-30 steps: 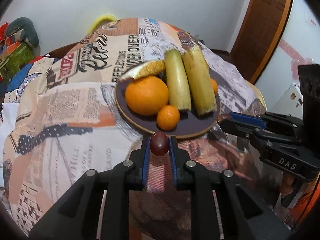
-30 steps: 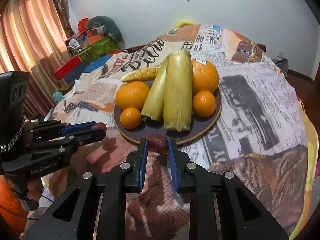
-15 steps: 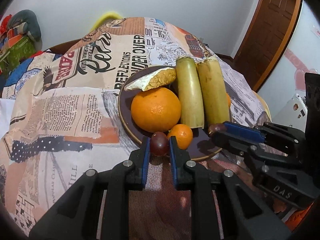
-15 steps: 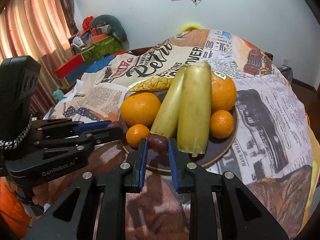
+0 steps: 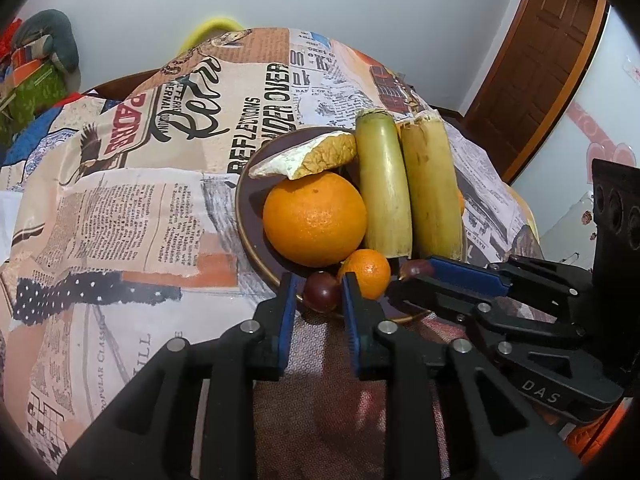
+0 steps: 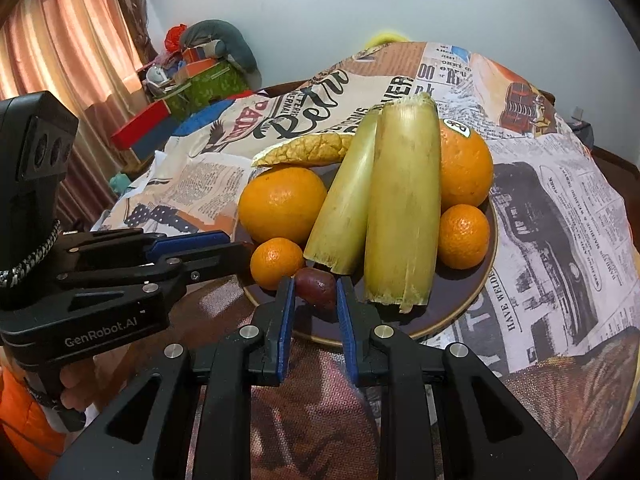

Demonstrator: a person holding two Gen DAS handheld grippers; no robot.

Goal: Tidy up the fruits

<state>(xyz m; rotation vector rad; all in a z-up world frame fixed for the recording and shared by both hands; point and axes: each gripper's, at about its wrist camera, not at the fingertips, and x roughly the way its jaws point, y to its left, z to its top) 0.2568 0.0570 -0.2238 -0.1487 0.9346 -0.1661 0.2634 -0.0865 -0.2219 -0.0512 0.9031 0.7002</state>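
Note:
A dark round plate (image 5: pixel 250 236) (image 6: pixel 464 308) holds two large oranges (image 5: pixel 315 218) (image 6: pixel 466 168), small mandarins (image 5: pixel 366 272) (image 6: pixel 277 262), two green-yellow stalks (image 5: pixel 384 184) (image 6: pixel 404 208) and a yellow peel wedge (image 5: pixel 308 156). My left gripper (image 5: pixel 317 294) has its jaws slightly parted around a dark red fruit (image 5: pixel 321 291) at the plate's near rim, and a gap shows at its left pad. My right gripper (image 6: pixel 315 285) is shut on another dark red fruit (image 6: pixel 316 283) over the plate's near side; it also shows in the left wrist view (image 5: pixel 416 269).
The table wears a newspaper-print cloth (image 5: pixel 140 208) (image 6: pixel 560 216). A brown door (image 5: pixel 532 60) stands at the right. Boxes and cushions (image 6: pixel 200 68) are piled beside a curtain (image 6: pixel 68 40) at the left.
Both grippers moved forward over the plate's near rim with their red fruits. The left jaws have parted a little around its fruit.

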